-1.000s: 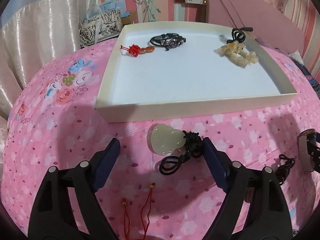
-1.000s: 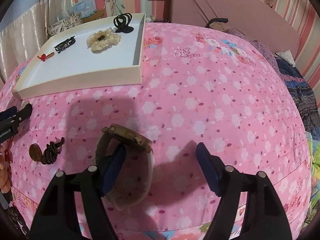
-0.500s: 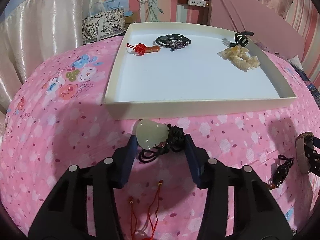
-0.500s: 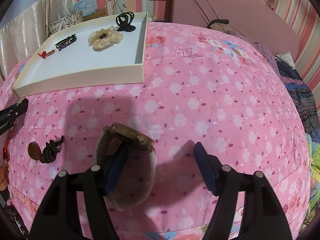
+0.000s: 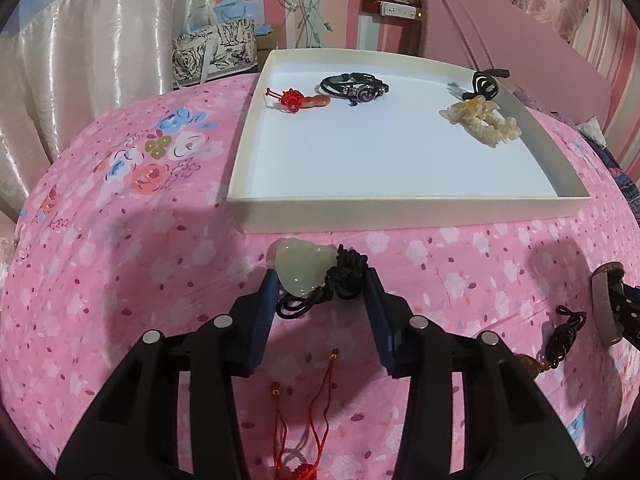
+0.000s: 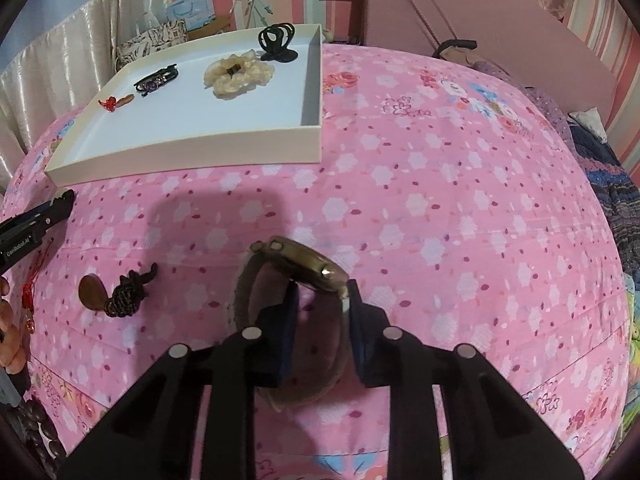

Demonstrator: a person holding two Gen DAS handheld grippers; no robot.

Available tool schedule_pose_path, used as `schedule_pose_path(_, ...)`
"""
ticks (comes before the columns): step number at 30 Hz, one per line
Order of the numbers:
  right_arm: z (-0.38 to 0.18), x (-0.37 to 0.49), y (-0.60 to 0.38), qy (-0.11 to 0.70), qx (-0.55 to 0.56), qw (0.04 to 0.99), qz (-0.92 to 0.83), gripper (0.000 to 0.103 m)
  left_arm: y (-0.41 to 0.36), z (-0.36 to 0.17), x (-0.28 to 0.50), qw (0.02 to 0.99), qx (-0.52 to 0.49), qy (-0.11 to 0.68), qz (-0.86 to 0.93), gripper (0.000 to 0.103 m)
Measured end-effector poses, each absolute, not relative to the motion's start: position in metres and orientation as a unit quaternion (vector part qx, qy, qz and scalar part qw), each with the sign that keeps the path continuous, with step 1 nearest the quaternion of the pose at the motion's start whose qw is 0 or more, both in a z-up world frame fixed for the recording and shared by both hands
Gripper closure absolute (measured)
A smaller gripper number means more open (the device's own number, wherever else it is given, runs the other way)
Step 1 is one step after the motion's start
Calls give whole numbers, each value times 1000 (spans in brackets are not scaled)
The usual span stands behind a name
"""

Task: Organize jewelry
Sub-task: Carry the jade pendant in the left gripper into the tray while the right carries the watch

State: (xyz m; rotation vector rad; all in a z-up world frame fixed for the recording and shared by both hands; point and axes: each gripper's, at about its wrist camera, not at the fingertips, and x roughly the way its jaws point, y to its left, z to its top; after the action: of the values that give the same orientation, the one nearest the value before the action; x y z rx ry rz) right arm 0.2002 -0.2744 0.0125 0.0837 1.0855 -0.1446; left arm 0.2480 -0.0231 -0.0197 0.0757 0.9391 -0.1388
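Observation:
My left gripper (image 5: pixel 320 280) is shut on a pale green gourd pendant (image 5: pixel 301 269) with a black knotted cord (image 5: pixel 344 276), just in front of the white tray (image 5: pixel 400 212). My right gripper (image 6: pixel 320 292) is shut on a wristwatch (image 6: pixel 308 268) with a bronze case and beige strap; it also shows at the right edge of the left wrist view (image 5: pixel 606 300). In the tray lie a red knot charm (image 5: pixel 296 99), a black bracelet (image 5: pixel 356 87), a cream scrunchie (image 5: pixel 480 118) and a black hair claw (image 5: pixel 484 84).
On the pink floral bedspread (image 6: pixel 440 200) lie a brown pendant on a dark knotted cord (image 6: pixel 116 290) and a red cord charm (image 5: pixel 300 420). Dark beads (image 6: pixel 36 424) sit at the lower left. A pink headboard (image 6: pixel 500 28) and curtains (image 5: pixel 80 60) stand behind.
Both grippers have closed: the left onto the green gourd pendant, the right onto the watch. The left gripper has also moved nearer the tray.

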Motion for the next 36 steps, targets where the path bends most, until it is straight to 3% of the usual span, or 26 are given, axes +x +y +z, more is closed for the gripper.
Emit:
schedule_pose_path(11, 18, 199, -278, 500, 54, 862, -67, 94, -22, -11, 243, 899, 34, 432, -67, 61)
schedule_pose_path(36, 28, 195, -280, 474, 64, 875, -68, 94, -23, 1, 231, 908, 44, 411, -64, 62)
